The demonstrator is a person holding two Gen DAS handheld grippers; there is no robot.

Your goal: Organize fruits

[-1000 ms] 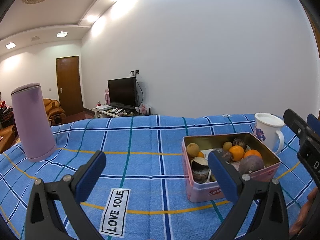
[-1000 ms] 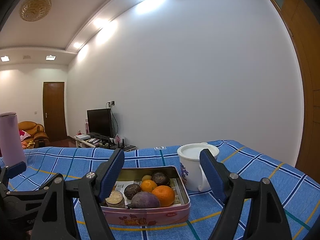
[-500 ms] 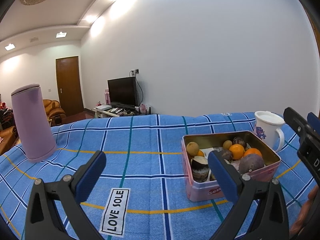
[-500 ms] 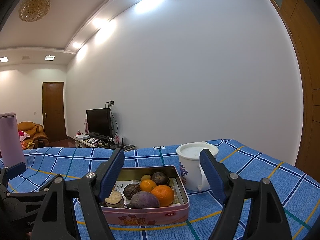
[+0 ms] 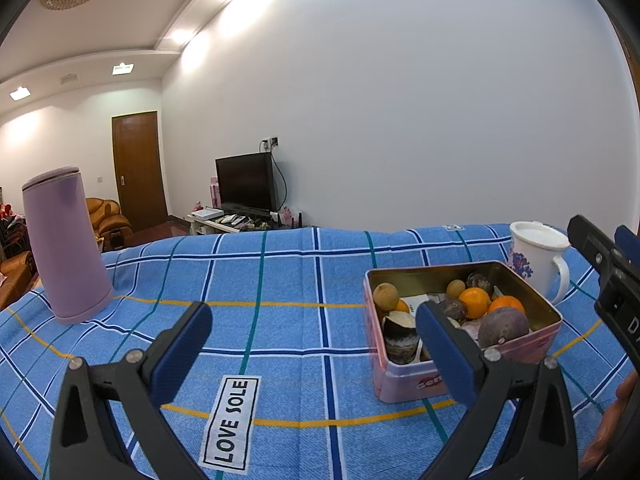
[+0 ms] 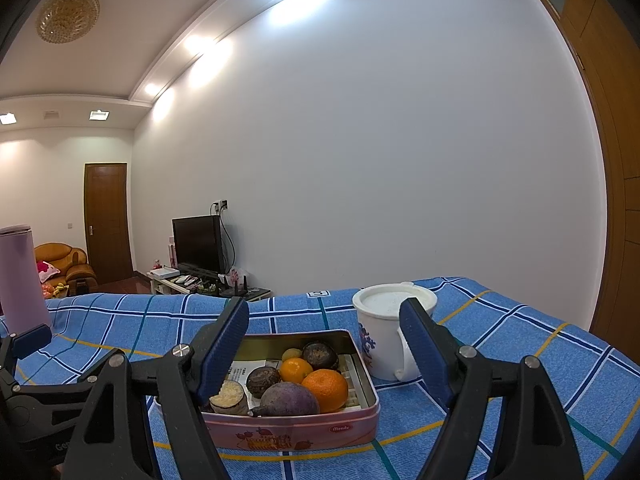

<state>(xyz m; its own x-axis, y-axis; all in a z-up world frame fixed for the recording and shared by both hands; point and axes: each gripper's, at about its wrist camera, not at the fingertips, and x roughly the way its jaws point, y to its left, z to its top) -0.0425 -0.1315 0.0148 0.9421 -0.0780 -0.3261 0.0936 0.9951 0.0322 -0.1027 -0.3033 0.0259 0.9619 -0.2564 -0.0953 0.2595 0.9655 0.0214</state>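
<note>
- Left wrist view, far left: a tall lilac flask (image 5: 64, 244) stands upright on the counter (image 5: 288, 280), which wears a blue checked cloth with a "LOVE SOLE" label (image 5: 231, 422) near the front edge.
- Left tool (image 5: 314, 354) hangs over the bare cloth, its two blue pads spread wide with nothing between them; its right pad overlaps the near left part of the tin in this view, though touch cannot be told.
- Right of centre sits a pink tin (image 5: 460, 376) with its lid off, well apart from the flask. It holds the fruits (image 5: 474, 302): two oranges, a small tan round one at the left, some dark round ones, a large purple one at the front, and a cut piece showing a pale face.
- Just behind the tin's right corner stands a white lidded mug (image 5: 536, 260) with a blue flower print, handle to the right.
- Right wrist view: the right tool (image 6: 324, 354) is held level over the tin (image 6: 296, 432), jaws standing apart and empty; the fruits (image 6: 324, 388) lie below and between its pads, untouched.
- The mug (image 6: 380, 340) shows just beyond the tin, partly behind the right pad.
- At the far right of the left wrist view, part of the right tool and a bit of a hand (image 5: 616, 420) enter the edge.
</note>
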